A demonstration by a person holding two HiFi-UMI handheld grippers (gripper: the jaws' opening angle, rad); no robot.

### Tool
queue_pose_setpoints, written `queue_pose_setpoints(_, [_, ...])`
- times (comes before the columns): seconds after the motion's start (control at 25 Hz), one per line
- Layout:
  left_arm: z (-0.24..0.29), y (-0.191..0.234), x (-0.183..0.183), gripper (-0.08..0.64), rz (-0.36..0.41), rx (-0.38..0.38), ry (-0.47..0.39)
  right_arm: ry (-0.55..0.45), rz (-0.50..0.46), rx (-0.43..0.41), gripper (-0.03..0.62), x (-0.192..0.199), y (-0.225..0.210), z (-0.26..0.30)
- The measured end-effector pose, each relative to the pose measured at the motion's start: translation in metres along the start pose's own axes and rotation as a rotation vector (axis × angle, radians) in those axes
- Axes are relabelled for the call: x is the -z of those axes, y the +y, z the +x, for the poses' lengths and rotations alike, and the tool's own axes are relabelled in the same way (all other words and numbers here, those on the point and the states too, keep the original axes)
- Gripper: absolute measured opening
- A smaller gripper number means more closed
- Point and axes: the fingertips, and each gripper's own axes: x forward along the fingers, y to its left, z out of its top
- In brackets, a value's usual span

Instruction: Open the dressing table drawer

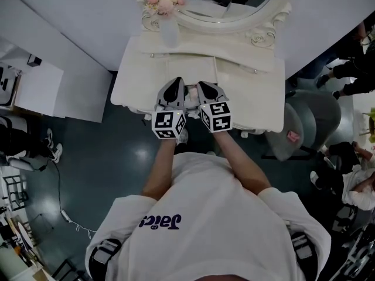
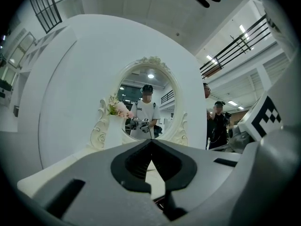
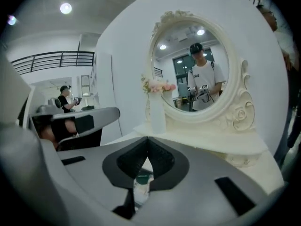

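The white dressing table [image 1: 137, 81] stands in front of me, seen from above in the head view. Both grippers hover side by side over its front edge and point toward the mirror [image 1: 225, 7]. My left gripper [image 1: 177, 82] has its jaws together with nothing between them, as the left gripper view confirms [image 2: 151, 141]. My right gripper [image 1: 203, 85] is shut and empty too [image 3: 147, 139]. The front drawer lies hidden beneath the grippers. Two small knobbed drawers [image 1: 255, 70] sit on the raised back shelf. Below the right jaws a small green-labelled item [image 3: 141, 180] shows.
A white vase with pink flowers [image 1: 168, 28] stands at the back left of the table, beside the oval mirror. A grey chair [image 1: 313, 119] sits right of the table. People stand at the far right [image 1: 357, 69]. White furniture [image 1: 35, 89] is at the left.
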Motion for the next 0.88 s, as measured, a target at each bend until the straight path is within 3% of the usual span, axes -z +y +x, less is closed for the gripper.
queue_pose_setpoints(0.24, [0.009,-0.007,-0.016,0.014,0.029,0.031,-0.011,-0.125,-0.122,0.146,0.008,-0.045,-0.023,-0.015])
queue_pose_setpoints(0.44, [0.014,-0.01,-0.027,0.013,0.045,0.031,-0.025,-0.156,-0.107,0.212,0.008,-0.063,-0.04,-0.025])
queue_pose_setpoints(0.88, [0.018,-0.012,-0.035,0.014,0.063,-0.004,-0.018,-0.226,-0.101,0.198,0.008,-0.083,-0.044,-0.036])
